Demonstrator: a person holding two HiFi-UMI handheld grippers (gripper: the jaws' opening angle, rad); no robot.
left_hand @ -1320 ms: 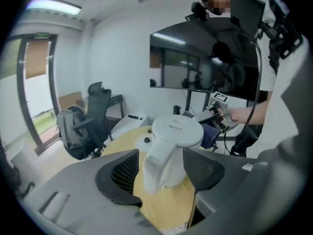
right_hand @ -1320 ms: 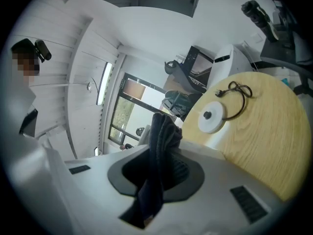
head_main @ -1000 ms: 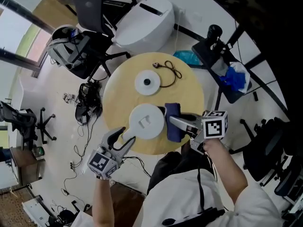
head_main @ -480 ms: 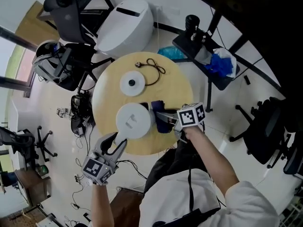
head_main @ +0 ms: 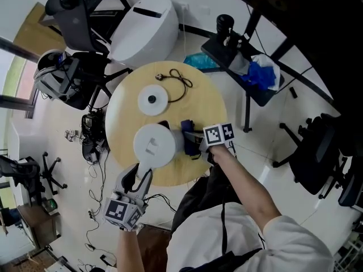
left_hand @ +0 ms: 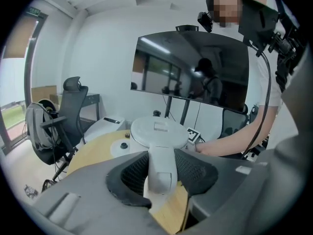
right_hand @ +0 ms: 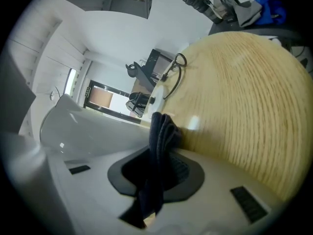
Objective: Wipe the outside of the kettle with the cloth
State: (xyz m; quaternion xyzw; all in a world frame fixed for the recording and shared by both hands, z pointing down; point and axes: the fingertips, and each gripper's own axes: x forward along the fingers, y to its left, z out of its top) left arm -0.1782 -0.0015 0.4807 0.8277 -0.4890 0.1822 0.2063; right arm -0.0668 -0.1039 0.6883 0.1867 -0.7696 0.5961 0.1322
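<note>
A white kettle stands on the round wooden table, its handle pointing at me. My left gripper has just been closing and is now shut on that handle, which sits pressed between both pads below the lid. My right gripper is shut on a dark blue cloth and holds it beside the kettle's right side. In the right gripper view the cloth hangs bunched between the jaws, with the white kettle wall close on the left.
The kettle's white base disc and its black cord lie further back on the table. Beyond the table are a large white device, an office chair and a black stand with blue items.
My right gripper has come down with the cloth to the kettle's right side. The left jaws have closed on the handle. The left hand has hardly moved.
</note>
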